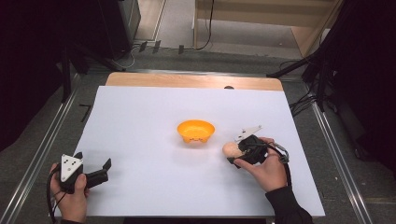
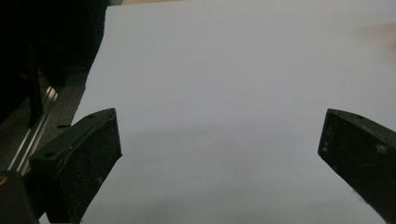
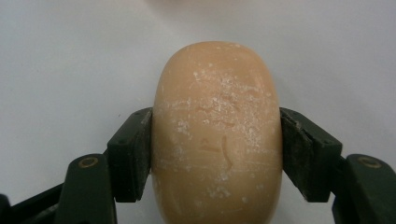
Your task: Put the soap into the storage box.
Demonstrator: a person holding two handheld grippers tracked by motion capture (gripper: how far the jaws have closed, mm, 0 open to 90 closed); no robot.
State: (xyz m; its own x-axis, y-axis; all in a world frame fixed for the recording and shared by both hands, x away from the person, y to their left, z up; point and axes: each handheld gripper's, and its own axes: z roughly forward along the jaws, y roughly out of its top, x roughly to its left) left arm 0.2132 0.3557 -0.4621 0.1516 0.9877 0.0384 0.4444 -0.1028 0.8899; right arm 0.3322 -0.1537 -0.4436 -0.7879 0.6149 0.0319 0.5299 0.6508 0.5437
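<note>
The right tool (image 1: 237, 153) had its two black jaws pressed against the sides of a tan bar of soap (image 3: 217, 135), one pad on each flank, gripping it firmly; the left tool (image 1: 95, 170) sat with its jaws spread wide and nothing between them. The counter (image 1: 140, 126), covered by a white sheet, carried everything, with a strip of bare wood showing along its far edge. The left tool rested near the counter's near left corner, held in the person's left hand (image 1: 70, 193). An orange bowl (image 1: 196, 130) stood upright near the middle of the counter, empty as far as the high view showed. The soap lay just right of the bowl and a little nearer the person, close to it but apart. Its rounded surface was scuffed with pale, powdery marks.
</note>
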